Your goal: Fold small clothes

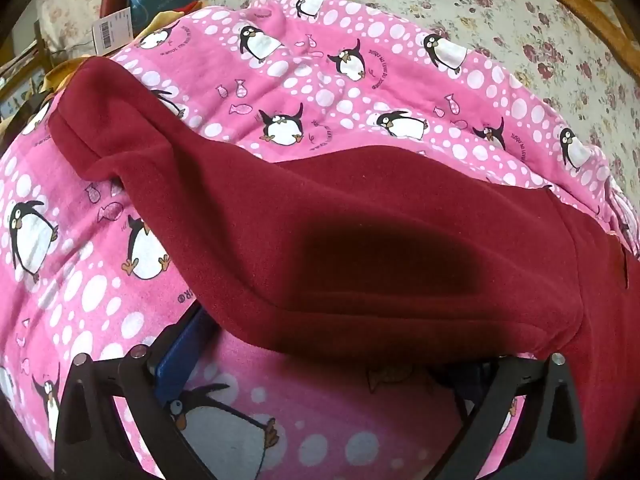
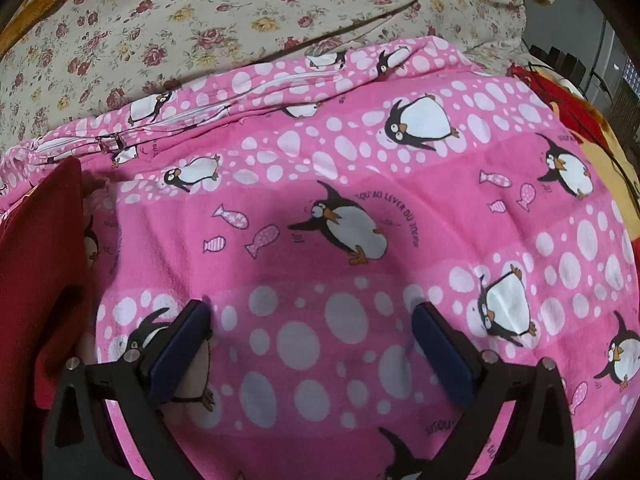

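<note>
Left gripper (image 1: pixel 320 364): jaws spread wide, dark red fleece garment (image 1: pixel 360 248) draped over the fingertips; no pinch visible.
Right gripper (image 2: pixel 312 344): released, empty, above the pink penguin-print blanket (image 2: pixel 360 200).
Garment position: just ahead of the left gripper, left of the right.
Handling: likely soft, light, limp, grippy.
Hold: near hem edge.

pink penguin blanket (image 2: pixel 360 240), floral bedspread (image 2: pixel 180 20), barcode tag (image 1: pixel 112 32)

Probably a home bedroom: a floral bedspread (image 2: pixel 200 20) lies under a pink penguin blanket (image 2: pixel 360 200).
</note>
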A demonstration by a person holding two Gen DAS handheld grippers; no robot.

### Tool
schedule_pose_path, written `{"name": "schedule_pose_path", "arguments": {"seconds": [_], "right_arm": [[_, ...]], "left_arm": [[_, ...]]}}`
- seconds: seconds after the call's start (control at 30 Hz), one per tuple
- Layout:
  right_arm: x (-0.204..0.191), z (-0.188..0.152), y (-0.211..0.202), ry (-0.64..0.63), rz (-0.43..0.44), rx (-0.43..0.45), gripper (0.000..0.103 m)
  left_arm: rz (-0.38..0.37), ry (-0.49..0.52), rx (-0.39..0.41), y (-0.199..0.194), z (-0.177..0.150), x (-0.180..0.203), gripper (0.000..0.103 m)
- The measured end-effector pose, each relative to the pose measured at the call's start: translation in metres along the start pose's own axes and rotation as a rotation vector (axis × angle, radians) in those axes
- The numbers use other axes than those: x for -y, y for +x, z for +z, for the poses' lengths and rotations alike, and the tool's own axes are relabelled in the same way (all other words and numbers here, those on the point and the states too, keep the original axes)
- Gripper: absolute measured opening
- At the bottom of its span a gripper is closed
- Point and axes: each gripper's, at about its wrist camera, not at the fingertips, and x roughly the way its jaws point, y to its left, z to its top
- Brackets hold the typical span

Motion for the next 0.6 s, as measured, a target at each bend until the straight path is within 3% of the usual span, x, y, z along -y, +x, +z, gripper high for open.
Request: {"name": "schedule_pose_path", "arguments": {"seconds": [0.37,0.6], "right_arm": [[0.0,0.0,0.0,0.0,0.0,0.0,0.103],[-0.0031,0.0026,0.0009,0.0,-0.003,0.002,0.103]], "left_arm": [[-0.005,-0.005,0.001,-0.0002,0.0003,-0.0003,0.087],[-0.018,0.006,-0.084,-0.0056,-0.0002,0.002,0.087]]}}
